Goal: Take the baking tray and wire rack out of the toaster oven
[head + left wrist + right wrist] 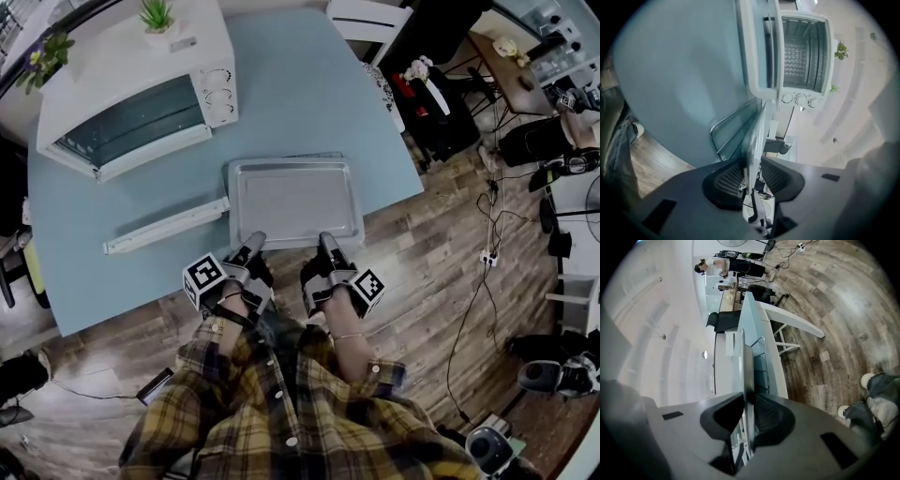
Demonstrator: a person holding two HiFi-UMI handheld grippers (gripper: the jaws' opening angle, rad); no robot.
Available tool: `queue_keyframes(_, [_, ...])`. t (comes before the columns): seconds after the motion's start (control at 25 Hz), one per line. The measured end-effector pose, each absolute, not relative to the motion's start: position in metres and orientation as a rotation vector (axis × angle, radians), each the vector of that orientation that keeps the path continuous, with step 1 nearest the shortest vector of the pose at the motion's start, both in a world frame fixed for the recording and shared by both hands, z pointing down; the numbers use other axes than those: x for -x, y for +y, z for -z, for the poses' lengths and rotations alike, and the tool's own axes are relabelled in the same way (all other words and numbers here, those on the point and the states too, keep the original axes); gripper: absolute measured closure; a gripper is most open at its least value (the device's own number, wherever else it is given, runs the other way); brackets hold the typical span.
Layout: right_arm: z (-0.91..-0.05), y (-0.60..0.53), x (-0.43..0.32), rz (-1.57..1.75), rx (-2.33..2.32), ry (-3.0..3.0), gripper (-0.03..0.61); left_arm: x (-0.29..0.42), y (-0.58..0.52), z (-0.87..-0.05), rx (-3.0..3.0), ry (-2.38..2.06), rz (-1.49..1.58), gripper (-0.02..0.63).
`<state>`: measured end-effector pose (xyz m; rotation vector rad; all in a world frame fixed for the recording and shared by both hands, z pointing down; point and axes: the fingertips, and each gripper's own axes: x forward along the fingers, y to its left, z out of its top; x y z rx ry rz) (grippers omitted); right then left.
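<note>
A silver baking tray (295, 202) lies flat on the blue table (309, 84), on top of the wire rack (723, 129), whose bars show under it. Behind it stands the white toaster oven (141, 94) with its door (167, 226) folded down and its inside (804, 56) bare. My left gripper (253, 242) is at the left of the tray's near rim. The rim (757, 136) stands between its pads with slim gaps, so the left gripper (752, 176) is open. My right gripper (328, 241) is shut on the rim's right part (745, 366), pads (764, 416) pressed against it.
Two small potted plants (157, 14) stand on the oven's top. The table's front edge runs just under the tray's near rim. A chair (370, 19) and cluttered furniture stand at the right, with cables (487, 253) on the wooden floor. A person (724, 263) stands far off.
</note>
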<state>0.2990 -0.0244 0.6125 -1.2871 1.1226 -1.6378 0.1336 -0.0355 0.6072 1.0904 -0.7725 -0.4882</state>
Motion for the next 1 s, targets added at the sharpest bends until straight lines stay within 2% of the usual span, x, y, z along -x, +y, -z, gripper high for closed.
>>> queue_keyframes(0.08, [-0.615,-0.024,-0.3,1.64,1.302,1.096,0.508,-0.135,-0.034,-0.606,-1.081,-0.75,0.498,0.472])
queue_keyframes(0.4, [-0.631,-0.018,-0.306,1.646,1.368,1.046,0.512,-0.141,-0.015,-0.61,-1.069,-0.696,0.44,0.432])
queue_keyframes(0.68, [-0.637,-0.018,-0.307,1.628,1.38,1.058,0.512,-0.14,-0.003,-0.619,-1.042,-0.684,0.441,0.436])
queue_keyframes(1.0, [-0.633,-0.009,-0.306,1.634,1.382,1.121,0.468,-0.137,0.004,-0.619,-1.078,-0.703,0.429,0.433])
